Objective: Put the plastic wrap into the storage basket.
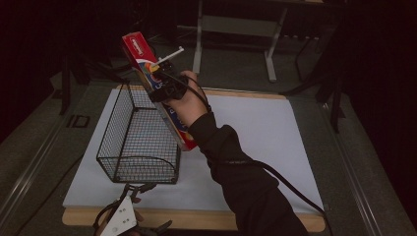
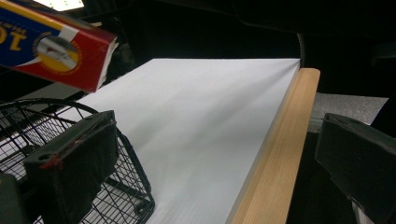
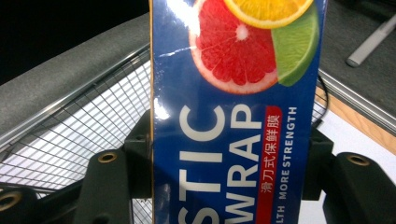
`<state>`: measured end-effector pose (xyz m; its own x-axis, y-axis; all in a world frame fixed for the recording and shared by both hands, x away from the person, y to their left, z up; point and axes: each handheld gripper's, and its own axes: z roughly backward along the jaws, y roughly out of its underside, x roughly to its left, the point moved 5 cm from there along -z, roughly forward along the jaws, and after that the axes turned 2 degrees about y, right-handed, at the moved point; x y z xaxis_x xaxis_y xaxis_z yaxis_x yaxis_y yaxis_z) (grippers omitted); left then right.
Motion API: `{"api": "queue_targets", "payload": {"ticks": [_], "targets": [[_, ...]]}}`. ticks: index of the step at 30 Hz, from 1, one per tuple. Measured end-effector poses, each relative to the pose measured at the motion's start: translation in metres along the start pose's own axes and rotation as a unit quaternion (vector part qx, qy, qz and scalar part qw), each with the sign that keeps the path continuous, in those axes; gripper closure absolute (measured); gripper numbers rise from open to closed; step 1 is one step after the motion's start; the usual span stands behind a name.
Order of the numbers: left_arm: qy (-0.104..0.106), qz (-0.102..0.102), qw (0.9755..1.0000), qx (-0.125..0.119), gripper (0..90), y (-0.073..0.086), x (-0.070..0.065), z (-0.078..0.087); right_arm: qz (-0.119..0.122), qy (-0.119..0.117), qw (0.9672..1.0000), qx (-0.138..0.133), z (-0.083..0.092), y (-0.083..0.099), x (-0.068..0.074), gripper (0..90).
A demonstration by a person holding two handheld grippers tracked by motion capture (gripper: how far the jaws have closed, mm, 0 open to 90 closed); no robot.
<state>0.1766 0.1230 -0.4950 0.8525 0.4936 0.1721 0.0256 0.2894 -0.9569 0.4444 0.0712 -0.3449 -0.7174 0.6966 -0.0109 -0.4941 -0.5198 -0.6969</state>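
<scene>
box: one long plastic-wrap box [image 1: 158, 93], held in the air at the basket's right wall, its lower end down beside that wall and its red top end up past the basket's far rim.

box axis: steeply tilted, top leaning toward the basket's far left, bottom toward the near right; to go in it would, I reckon, have to swing over the rim and lie along the basket's length.

right gripper [image 1: 164, 87]: jaws pinching the box across its width near the middle; in the right gripper view the black pads sit on both edges of the blue face [image 3: 236, 140].

left gripper [image 1: 129, 206]: low at the basket's near end, off the box; jaws spread, one pad [image 2: 74, 161] right against the basket's near wire, the other out past the table edge, nothing between them.

nearer hand: the right, since it carries the box; the left is well apart from it.

basket [image 1: 140, 132]: one, black wire, nothing lying in it as far as I can see, standing on the white sheet [image 1: 255, 132].

count: one box, one basket, two grippers.

table [image 2: 275, 163]: one, wooden edge showing just beyond the basket's near end.
</scene>
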Motion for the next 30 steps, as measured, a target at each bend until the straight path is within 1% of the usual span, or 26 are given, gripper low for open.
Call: {"api": "queue_targets", "payload": {"ticks": [8,10,14,15,16,17,20,21,24,27,30], "targets": [[-0.001,-0.001,1.0,0.0,0.1,0.0,0.0,0.0,-0.006,-0.01,0.9998,-0.014,-0.014,-0.009,0.016,40.0],[-0.002,-0.003,1.0,0.002,0.1,0.001,0.0,0.001,-0.01,-0.017,0.9996,-0.018,-0.018,-0.01,0.02,40.0],[-0.002,-0.003,1.0,0.002,0.1,0.001,0.0,0.001,-0.002,-0.013,0.9997,-0.021,-0.027,-0.01,0.027,40.0],[-0.002,-0.002,1.0,0.0,0.2,0.001,0.0,0.001,-0.003,-0.013,0.9996,-0.025,-0.031,-0.009,0.029,40.0],[-0.002,0.0,1.0,-0.001,0.1,0.001,0.0,0.002,-0.009,-0.022,0.9994,-0.026,-0.037,-0.007,0.032,40.0],[-0.002,0.0,1.0,-0.001,0.1,0.001,0.0,0.002,-0.012,-0.026,0.9992,-0.026,-0.041,-0.006,0.034,40.0],[-0.001,-0.003,1.0,0.0,0.1,0.001,0.001,0.002,-0.01,-0.021,0.9994,-0.024,-0.052,-0.001,0.04,40.0],[-0.001,-0.004,1.0,0.001,0.1,0.001,0.001,0.002,-0.012,-0.023,0.9994,-0.023,-0.055,0.001,0.042,40.0],[0.0,-0.003,1.0,0.001,0.1,0.001,0.0,0.002,-0.029,-0.034,0.9988,-0.022,-0.065,0.007,0.046,40.0],[0.001,-0.003,1.0,0.001,0.1,0.001,0.0,0.002,-0.04,-0.032,0.9985,-0.02,-0.072,0.013,0.048,40.0],[0.001,-0.003,1.0,0.001,0.1,0.001,0.0,0.002,-0.041,-0.024,0.9988,-0.011,-0.08,0.019,0.049,40.0]]}}
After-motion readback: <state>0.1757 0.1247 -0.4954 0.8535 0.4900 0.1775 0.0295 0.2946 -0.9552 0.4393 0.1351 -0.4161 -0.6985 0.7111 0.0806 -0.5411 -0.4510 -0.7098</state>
